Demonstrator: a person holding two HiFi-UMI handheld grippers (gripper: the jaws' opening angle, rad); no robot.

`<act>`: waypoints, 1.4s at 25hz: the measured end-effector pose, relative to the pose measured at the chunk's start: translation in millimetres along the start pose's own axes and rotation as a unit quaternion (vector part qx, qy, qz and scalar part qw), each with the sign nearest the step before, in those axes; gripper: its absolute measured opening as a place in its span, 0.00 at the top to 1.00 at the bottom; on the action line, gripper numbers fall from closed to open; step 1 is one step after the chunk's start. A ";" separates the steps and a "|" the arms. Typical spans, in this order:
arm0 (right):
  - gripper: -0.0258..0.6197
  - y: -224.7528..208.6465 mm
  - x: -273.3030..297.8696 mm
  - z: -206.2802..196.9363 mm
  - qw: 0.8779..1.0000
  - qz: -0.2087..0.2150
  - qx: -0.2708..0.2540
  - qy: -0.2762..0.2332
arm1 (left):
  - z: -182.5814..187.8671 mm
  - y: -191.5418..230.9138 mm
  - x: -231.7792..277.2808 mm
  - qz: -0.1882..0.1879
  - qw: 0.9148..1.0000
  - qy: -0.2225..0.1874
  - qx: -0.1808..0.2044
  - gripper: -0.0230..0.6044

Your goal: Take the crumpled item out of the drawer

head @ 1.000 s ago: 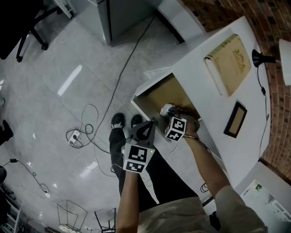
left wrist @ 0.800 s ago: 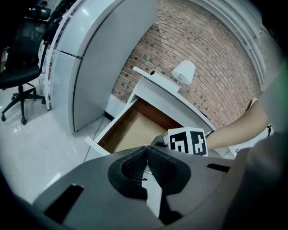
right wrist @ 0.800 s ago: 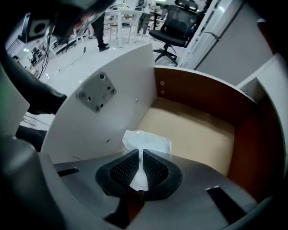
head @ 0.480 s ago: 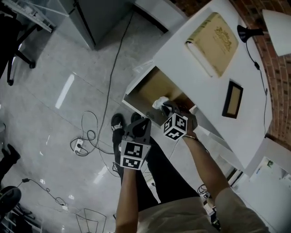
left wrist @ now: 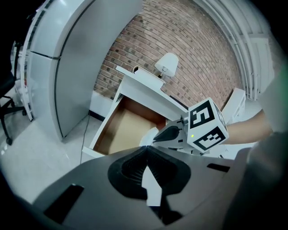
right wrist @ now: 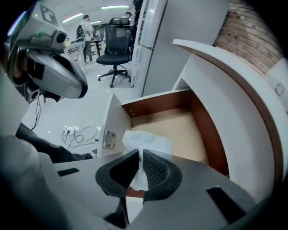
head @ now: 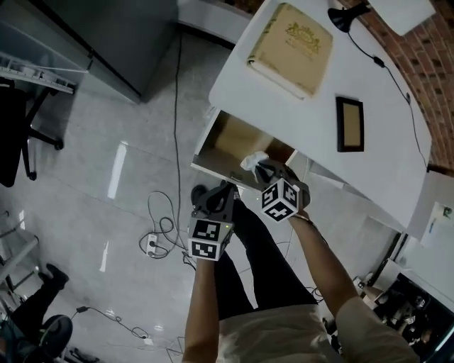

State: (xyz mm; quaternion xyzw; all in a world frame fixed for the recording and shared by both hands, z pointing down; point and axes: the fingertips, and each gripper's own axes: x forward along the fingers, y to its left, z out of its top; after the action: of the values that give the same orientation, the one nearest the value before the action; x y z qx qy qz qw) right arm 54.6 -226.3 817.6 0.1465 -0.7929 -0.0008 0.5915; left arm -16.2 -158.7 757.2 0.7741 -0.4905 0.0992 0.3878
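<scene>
The crumpled white plastic item (right wrist: 146,141), clamped in the right gripper (right wrist: 140,154), has been raised above the brown-floored open drawer (head: 228,140); the left gripper (left wrist: 146,149) is held closed, empty.

White crumpled item (right wrist: 146,141), tan drawer (right wrist: 177,128)

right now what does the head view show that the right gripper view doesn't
Only the head view: the book, picture frame and lamp on the desk. Only the right gripper view: the right gripper with its jaws pinched on the crumpled item. Both: the open drawer, the crumpled item and the left gripper.
</scene>
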 end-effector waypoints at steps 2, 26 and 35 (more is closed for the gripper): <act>0.88 -2.2 -17.9 -5.1 0.999 -0.011 0.037 -0.006 | -0.3 -7.8 -9.7 -0.007 1.000 0.012 0.003 0.94; 0.88 16.4 -215.1 -26.1 0.908 -0.092 0.376 -0.158 | 60.1 -117.9 -85.7 -0.050 0.987 0.047 0.145 0.94; 0.88 26.2 -269.6 2.3 0.880 -0.094 0.411 -0.219 | 95.2 -141.7 -114.4 -0.045 0.986 0.034 0.154 0.94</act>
State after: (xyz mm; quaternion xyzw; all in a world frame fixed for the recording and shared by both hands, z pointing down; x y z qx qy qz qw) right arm 115.8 -138.6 568.6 0.4468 -0.8136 0.2375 0.2866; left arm 23.7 -116.2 560.1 0.8419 -0.4208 0.1827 0.2842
